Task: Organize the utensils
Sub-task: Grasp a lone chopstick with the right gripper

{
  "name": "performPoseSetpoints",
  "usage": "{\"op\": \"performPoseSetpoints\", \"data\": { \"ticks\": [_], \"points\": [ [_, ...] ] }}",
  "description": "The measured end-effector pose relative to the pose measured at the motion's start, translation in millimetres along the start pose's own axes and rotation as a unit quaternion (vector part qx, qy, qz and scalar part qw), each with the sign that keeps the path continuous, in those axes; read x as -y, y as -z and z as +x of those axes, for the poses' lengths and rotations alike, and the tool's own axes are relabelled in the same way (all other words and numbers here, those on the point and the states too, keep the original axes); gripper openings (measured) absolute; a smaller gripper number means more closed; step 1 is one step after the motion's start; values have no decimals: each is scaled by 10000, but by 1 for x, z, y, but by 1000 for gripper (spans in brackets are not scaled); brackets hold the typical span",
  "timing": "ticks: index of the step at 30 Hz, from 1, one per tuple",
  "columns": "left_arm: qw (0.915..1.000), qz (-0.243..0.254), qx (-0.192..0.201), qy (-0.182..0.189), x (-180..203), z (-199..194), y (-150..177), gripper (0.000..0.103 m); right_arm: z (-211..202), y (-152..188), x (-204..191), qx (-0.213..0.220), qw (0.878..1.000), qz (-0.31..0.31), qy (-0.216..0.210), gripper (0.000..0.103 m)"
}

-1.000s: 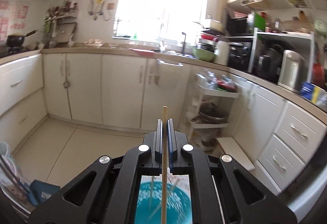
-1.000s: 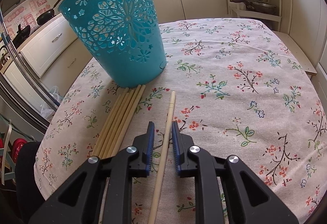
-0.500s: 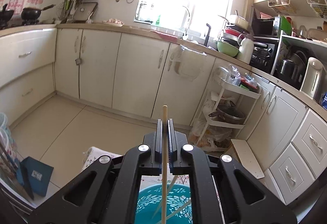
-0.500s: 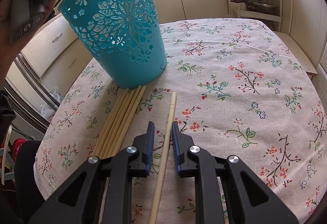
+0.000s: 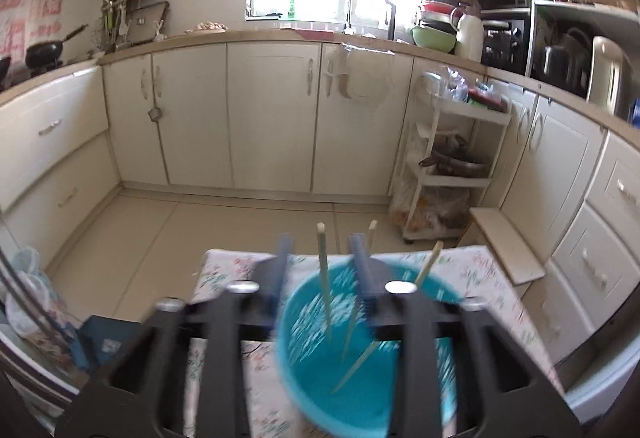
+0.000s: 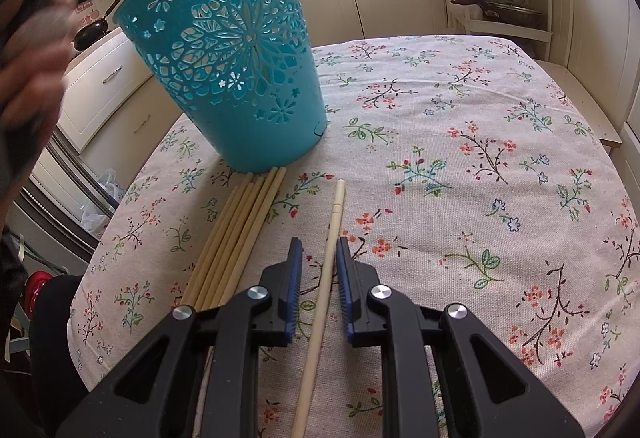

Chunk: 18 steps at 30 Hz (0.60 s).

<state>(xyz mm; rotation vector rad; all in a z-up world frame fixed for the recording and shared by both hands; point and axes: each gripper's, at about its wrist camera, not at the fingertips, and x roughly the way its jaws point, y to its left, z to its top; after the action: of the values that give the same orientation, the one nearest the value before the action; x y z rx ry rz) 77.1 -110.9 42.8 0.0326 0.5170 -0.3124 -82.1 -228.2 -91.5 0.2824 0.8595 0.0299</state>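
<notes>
A teal cut-out basket stands on the floral tablecloth; it also shows from above in the left wrist view, with three chopsticks standing in it. My left gripper is open just above the basket's rim, the nearest chopstick free between its fingers. My right gripper is open low over the table, its fingers either side of a single chopstick lying on the cloth, apart from it. A bundle of several chopsticks lies to its left, in front of the basket.
The table's near-left edge drops off beside the bundle. A white shelf trolley and kitchen cabinets stand beyond the table. The person's left hand is at the upper left, beside the basket.
My left gripper has opened and let go of its chopstick, which now stands in the basket. The left view has tilted downward. My right gripper has stayed still around the single chopstick.
</notes>
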Motion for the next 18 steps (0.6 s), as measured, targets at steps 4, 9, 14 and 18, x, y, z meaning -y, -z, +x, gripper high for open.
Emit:
{"op": "performPoseSetpoints", "data": {
  "ticks": [4,9,14,18],
  "points": [
    [9994,127,215,-249,-20,-43,24,65,-1,1,-1,-10,10000,-49,-58,24],
    [9980,176,83,-605,-47,-70,72,82,-1,1,-3,-33,9999,-116,-29,27],
    [9942,213,-706,-786,-60,-46,127,83,-6,7,-8,-75,9994,-233,243,27],
    [9907,38,-1116,-773,-66,-25,149,83,-6,14,-26,-78,9925,-793,931,20]
  ]
}}
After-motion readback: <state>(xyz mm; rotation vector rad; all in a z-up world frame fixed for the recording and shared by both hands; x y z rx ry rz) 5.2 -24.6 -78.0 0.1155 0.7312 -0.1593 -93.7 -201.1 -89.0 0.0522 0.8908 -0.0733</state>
